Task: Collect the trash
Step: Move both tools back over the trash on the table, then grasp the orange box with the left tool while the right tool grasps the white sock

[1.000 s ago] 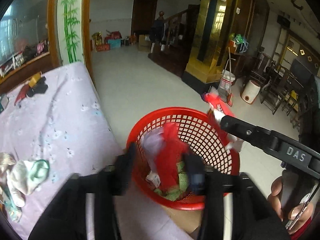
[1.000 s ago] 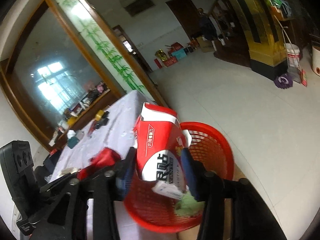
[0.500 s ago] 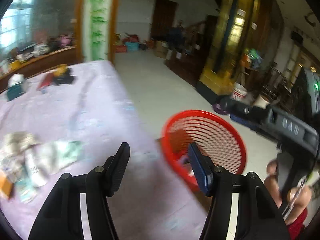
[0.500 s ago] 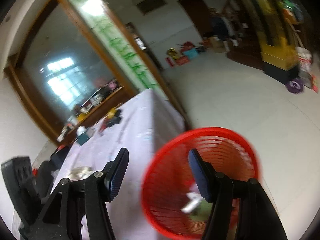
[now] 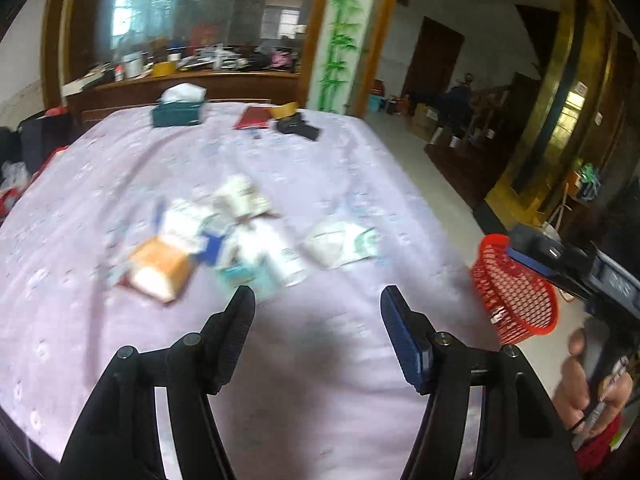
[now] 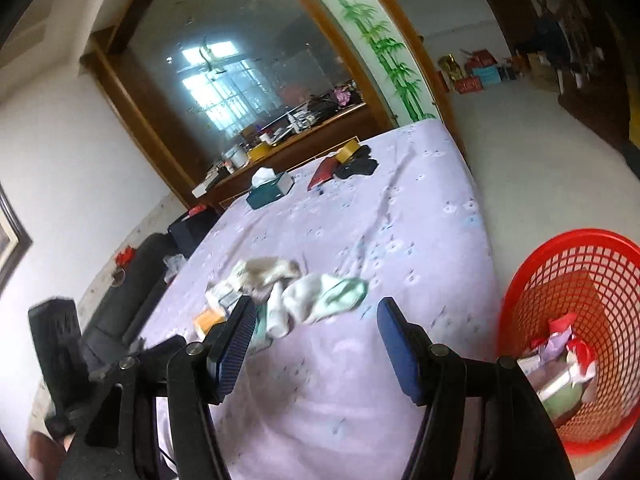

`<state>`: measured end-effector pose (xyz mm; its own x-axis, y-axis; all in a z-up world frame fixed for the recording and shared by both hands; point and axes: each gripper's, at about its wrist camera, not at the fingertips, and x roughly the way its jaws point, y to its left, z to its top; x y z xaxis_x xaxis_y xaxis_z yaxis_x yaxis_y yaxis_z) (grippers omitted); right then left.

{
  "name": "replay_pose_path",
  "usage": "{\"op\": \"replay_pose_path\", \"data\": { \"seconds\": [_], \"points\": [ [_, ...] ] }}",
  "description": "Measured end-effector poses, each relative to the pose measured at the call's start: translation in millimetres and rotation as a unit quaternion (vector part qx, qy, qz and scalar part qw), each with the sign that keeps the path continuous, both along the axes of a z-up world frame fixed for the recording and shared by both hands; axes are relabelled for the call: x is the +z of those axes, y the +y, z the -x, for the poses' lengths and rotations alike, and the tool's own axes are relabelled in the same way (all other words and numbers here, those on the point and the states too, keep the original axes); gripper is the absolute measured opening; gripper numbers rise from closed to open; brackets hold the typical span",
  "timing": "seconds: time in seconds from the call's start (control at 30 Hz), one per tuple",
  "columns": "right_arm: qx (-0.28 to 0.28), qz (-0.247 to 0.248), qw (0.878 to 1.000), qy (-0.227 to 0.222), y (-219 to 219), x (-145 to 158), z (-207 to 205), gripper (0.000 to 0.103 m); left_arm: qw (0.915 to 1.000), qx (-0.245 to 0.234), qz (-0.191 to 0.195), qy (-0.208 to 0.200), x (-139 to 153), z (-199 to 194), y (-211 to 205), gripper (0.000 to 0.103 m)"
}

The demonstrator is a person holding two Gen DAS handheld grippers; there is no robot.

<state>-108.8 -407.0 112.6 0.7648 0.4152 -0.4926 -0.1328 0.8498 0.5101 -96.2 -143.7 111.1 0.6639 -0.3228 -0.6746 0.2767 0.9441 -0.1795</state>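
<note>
A heap of trash (image 5: 224, 240) lies on the lilac-clothed table (image 5: 320, 380): an orange box (image 5: 160, 270), white packets and a white-green wrapper (image 5: 340, 242). My left gripper (image 5: 318, 296) hovers just short of the heap, its jaws opening with nothing between them. In the right wrist view the same heap (image 6: 280, 292) lies just beyond my right gripper (image 6: 316, 304), which is open and empty. The red mesh basket (image 6: 580, 280) stands off the table's right edge with wrappers and a carton (image 6: 560, 360) inside. The left wrist view shows the basket (image 5: 512, 288) at the right, partly behind the right gripper's body.
At the table's far end lie a teal tissue box (image 5: 178, 112), a red booklet (image 5: 252, 118), a yellow tape roll (image 5: 282, 111) and a black object (image 5: 300, 130). A wooden sideboard stands behind. A hand (image 5: 588, 392) holds the right gripper. Tiled floor lies to the right.
Both grippers swung left from over the basket to the table. The right one let its red-white carton go into the basket and the left dropped its red wrapper. Both are now empty.
</note>
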Motion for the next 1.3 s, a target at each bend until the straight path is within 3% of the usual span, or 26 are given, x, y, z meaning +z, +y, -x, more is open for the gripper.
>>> {"op": "replay_pose_path", "data": {
  "seconds": [0.2,0.37,0.47,0.63,0.87,0.9,0.93,0.97,1.13,1.3],
  "points": [
    [-0.016,0.027,0.999,0.016,33,-11,23,0.069,0.9993,0.036,-0.006,-0.012,-15,8,76,0.07],
    [-0.022,0.019,0.999,0.044,47,-21,23,0.069,0.9974,0.071,-0.011,0.006,-33,-13,134,0.071],
    [-0.02,0.022,0.998,0.057,59,-24,16,0.069,0.9963,0.085,-0.012,0.008,-38,-29,147,0.072],
    [-0.005,0.037,0.997,0.06,76,-21,7,0.069,0.9975,0.067,-0.018,0.011,-40,-58,134,0.077],
    [0.0,0.045,0.997,0.066,80,-26,3,0.069,0.9925,0.028,-0.117,0.022,-68,-106,87,0.077],
    [-0.001,0.046,0.997,0.067,79,-26,2,0.069,0.9918,0.027,-0.122,0.026,-71,-111,85,0.076],
    [-0.001,0.046,0.997,0.068,78,-27,1,0.069,0.9912,0.024,-0.126,0.031,-75,-116,82,0.066],
    [-0.001,0.045,0.997,0.069,76,-28,0,0.069,0.9912,0.02,-0.126,0.037,-79,-121,80,0.055],
    [0.003,0.046,0.996,0.075,74,-31,-8,0.069,0.9922,0.036,-0.114,0.036,-84,-122,82,0.043],
    [0.011,0.052,0.996,0.074,73,-27,-23,0.071,0.9959,0.044,-0.076,0.019,-72,-87,92,0.043]
  ]
}}
